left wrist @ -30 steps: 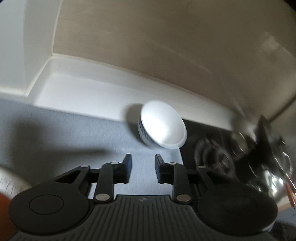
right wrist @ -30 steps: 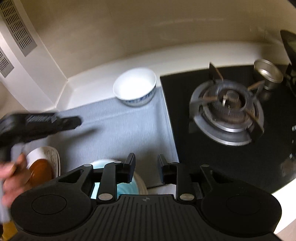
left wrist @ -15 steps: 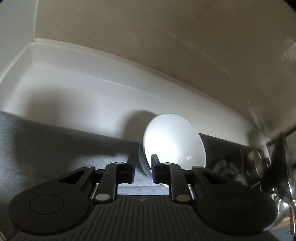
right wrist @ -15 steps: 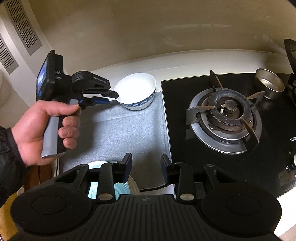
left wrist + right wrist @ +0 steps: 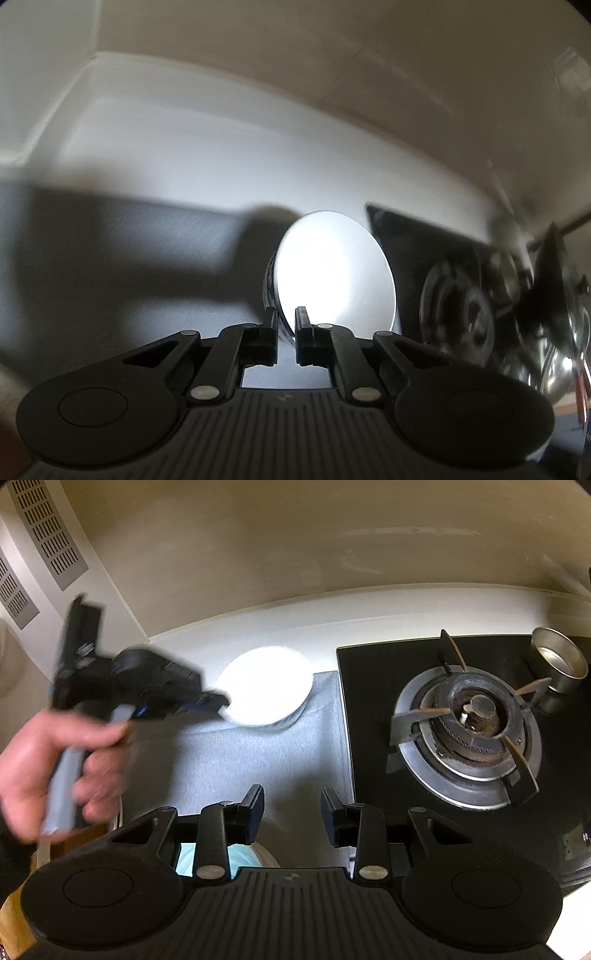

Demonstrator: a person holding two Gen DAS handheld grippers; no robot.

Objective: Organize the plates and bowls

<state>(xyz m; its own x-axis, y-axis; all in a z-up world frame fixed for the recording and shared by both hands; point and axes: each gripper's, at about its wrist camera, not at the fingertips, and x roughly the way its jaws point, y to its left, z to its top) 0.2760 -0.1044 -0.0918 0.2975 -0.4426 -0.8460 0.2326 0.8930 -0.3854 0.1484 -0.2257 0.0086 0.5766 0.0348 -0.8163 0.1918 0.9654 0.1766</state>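
Observation:
A white bowl (image 5: 334,273) with a blue pattern outside is tilted above the grey mat (image 5: 147,266). My left gripper (image 5: 286,326) is shut on the bowl's near rim. In the right wrist view the bowl (image 5: 264,685) hangs over the mat's (image 5: 236,760) far edge, with the left gripper (image 5: 221,703) on its left rim. My right gripper (image 5: 291,814) is open and empty above the mat's near part. A light blue dish (image 5: 240,856) lies under it, mostly hidden.
A black gas hob with a burner (image 5: 476,731) lies right of the mat. A small metal cup (image 5: 559,661) stands at its far right. A brown dish (image 5: 79,840) sits at the left, under the hand. A beige wall and white counter ledge run behind.
My left gripper closed on the bowl's rim, lifted it and tilted it. The right gripper stayed open and shifted slightly forward.

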